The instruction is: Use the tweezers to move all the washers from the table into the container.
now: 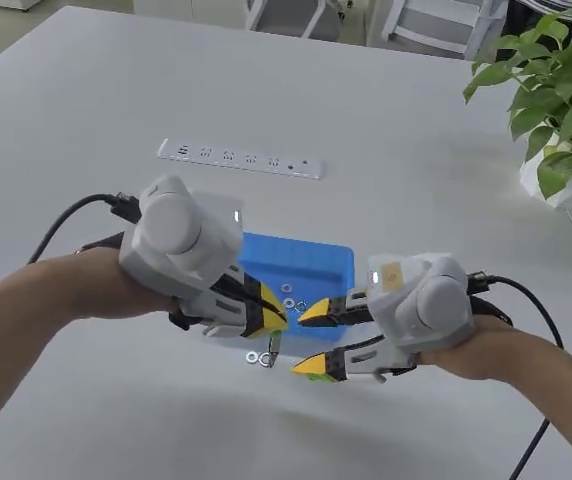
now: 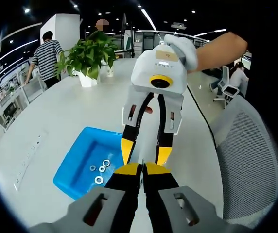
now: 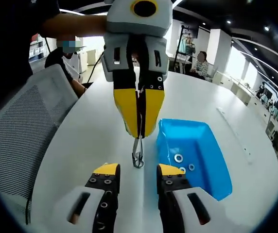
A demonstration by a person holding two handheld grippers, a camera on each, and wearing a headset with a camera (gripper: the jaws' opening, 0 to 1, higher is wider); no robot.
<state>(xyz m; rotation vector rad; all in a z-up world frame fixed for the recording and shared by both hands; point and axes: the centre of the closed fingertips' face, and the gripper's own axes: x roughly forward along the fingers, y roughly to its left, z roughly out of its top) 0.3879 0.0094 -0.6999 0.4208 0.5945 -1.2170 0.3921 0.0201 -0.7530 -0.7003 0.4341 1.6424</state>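
Your left gripper (image 1: 266, 318) is clamped on the tweezers (image 3: 138, 140). About two washers (image 1: 259, 357) lie at their tips, on the table. A few already sit in the container (image 1: 311, 262) just beside. Your right gripper (image 1: 311, 340) is open.

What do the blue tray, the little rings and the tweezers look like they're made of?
Blue tray: likely plastic, with a uniform glossy colour and a rounded, moulded rim.
Rings: probably steel washers, going by the bright silver shine.
Tweezers: thin, grey and metallic-looking; probably steel, though too small to be sure.
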